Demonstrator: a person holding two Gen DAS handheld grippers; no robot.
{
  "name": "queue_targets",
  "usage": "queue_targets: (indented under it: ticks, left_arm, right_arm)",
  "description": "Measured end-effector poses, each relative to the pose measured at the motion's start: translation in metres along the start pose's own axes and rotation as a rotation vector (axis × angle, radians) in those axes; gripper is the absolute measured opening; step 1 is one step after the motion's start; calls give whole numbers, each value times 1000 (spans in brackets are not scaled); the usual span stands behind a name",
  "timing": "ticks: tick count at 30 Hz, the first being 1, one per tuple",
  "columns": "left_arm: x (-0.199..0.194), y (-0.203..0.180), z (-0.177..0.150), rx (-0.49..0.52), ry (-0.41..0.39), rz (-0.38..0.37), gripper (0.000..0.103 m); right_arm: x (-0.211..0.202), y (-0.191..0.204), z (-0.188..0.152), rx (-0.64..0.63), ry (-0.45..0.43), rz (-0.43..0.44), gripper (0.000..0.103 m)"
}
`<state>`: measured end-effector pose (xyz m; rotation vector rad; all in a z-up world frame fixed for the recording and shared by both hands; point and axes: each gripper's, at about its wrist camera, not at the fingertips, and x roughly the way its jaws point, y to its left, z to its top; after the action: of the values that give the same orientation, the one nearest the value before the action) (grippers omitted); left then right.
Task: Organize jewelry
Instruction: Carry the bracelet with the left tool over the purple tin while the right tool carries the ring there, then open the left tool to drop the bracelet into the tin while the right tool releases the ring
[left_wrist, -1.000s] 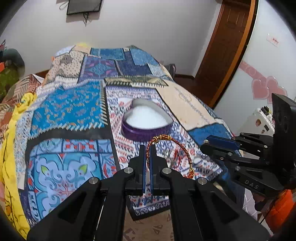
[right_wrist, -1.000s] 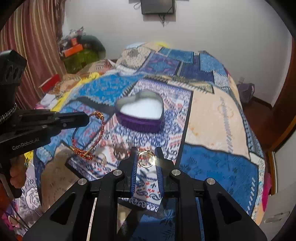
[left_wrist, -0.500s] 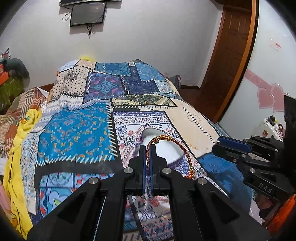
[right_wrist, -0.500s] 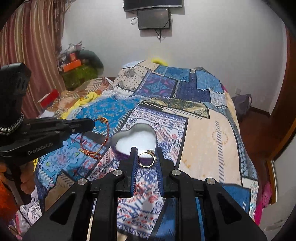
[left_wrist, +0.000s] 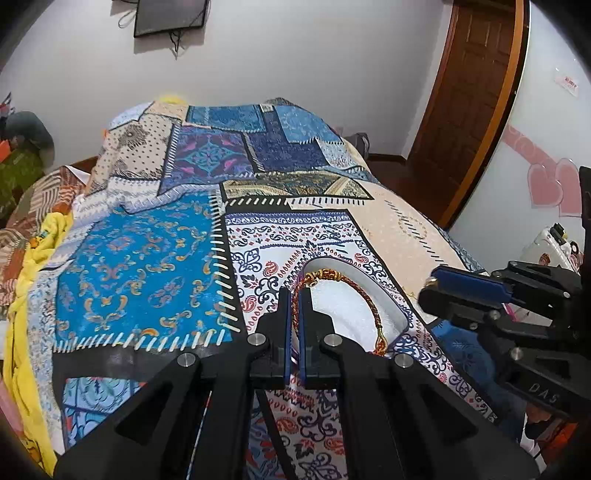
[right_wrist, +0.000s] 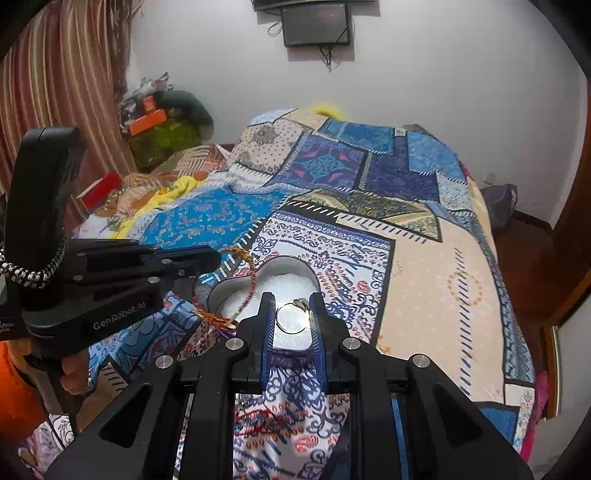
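Your left gripper (left_wrist: 294, 295) pinches the red-gold braided bracelet (left_wrist: 364, 295), your right gripper (right_wrist: 292, 306) clamps the thin gold ring (right_wrist: 293, 317), both over the heart-shaped purple box (right_wrist: 236, 286) for dropping in.

Both grippers tilt downward side by side — the left gripper (left_wrist: 294, 295) with its blue pads pinched tight together, the right gripper (right_wrist: 293, 308) with jaws only narrowly parted. A hand (right_wrist: 75, 376) grips the left gripper's handle from below.

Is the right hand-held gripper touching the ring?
Touching. The right wrist view shows the ring pinched between the two blue pads of the right hand-held gripper, with each pad pressing one side of it, above the heart-shaped box.
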<state>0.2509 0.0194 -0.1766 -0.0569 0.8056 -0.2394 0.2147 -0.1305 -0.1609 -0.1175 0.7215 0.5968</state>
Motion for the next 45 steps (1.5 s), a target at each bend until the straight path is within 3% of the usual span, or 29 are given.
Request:
queue_targets:
  ticks: [22,33,42,45]
  left_arm:
    - [29,-4,3,44,49,-12,2]
    - [24,-5,1,47,52,-1,2]
    - [7,-8,-4,75,39,27,14]
    - [-3,-9,-4,80,23,45,26]
  right_arm:
    - [44,-7,1,7,158,75,17]
    - [43,1,0,-44,156,50,17]
    - [35,5,2,-67,140,11,23]
    - [27,6,3,-70,126,-6,26]
